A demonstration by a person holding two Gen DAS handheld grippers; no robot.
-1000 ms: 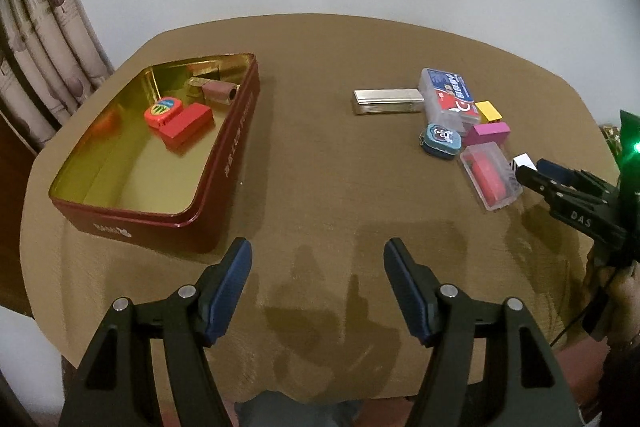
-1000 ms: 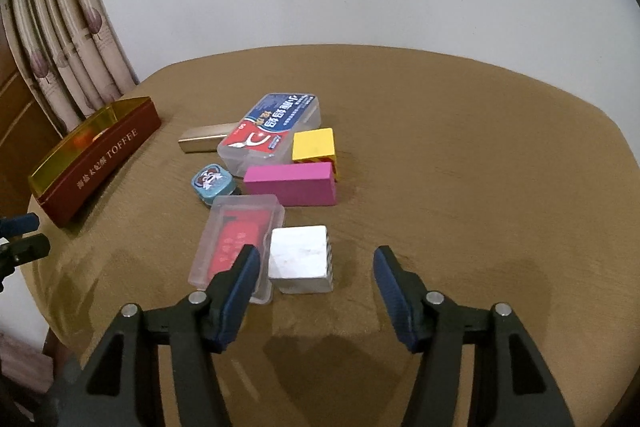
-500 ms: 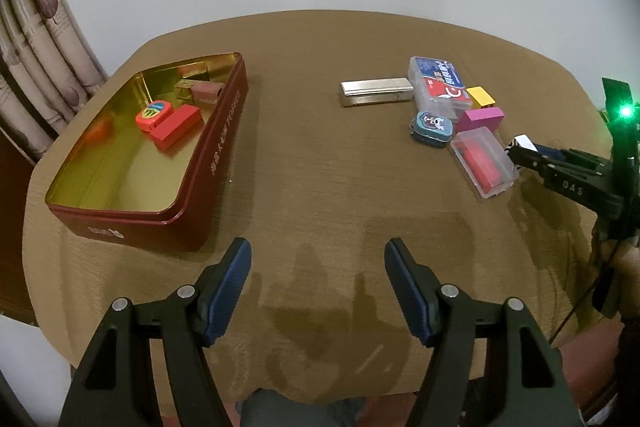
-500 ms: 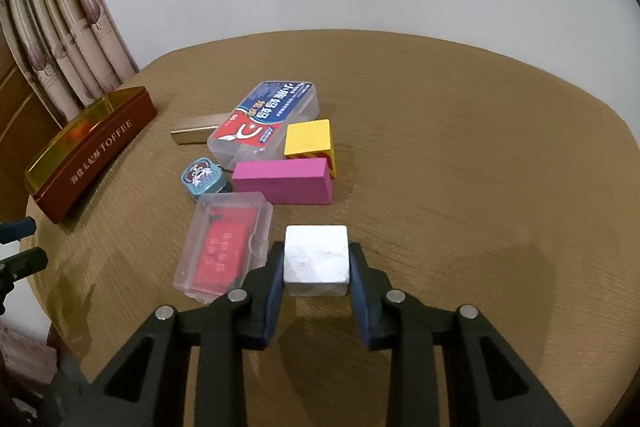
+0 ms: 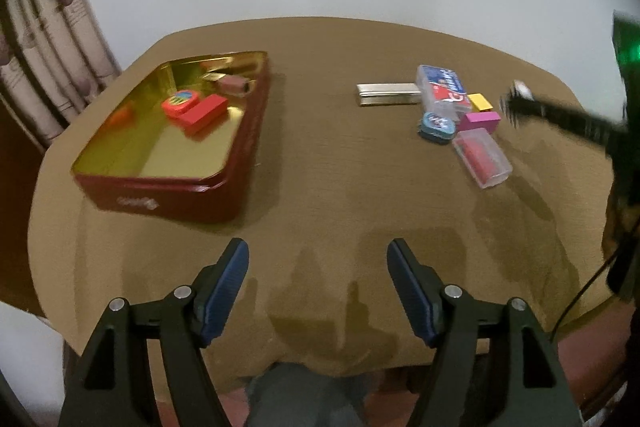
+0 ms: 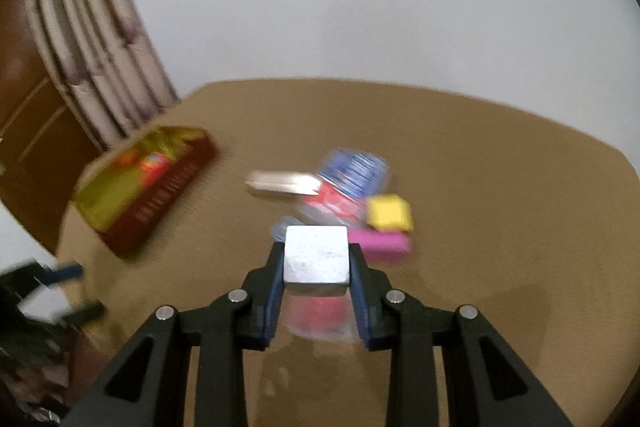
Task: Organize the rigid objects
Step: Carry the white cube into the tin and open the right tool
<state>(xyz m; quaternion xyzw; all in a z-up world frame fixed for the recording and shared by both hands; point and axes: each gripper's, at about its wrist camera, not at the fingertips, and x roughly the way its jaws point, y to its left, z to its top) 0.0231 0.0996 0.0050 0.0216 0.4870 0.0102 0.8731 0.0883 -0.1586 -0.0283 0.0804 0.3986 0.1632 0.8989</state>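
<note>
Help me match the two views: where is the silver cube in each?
Left wrist: silver cube far right, blurred, at the right gripper's tip.
Right wrist: centre, clamped in the gripper.
Shared landmark: pink block.

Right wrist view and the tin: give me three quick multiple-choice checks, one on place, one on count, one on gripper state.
1. Where is the silver cube?
A. on the table
B. between the right gripper's fingers
C. in the red tin

2. How many red or orange items lie in the red tin, besides the small brownish piece at the back?
A. two
B. none
C. five

3. How does the left gripper stand?
A. shut on the pink block
B. shut on nothing
C. open

Answers:
1 B: the right gripper has its pads pressed on both sides of the cube.
2 A: an orange case and a red block lie there.
3 C: its fingers stand wide apart over bare cloth.
</note>
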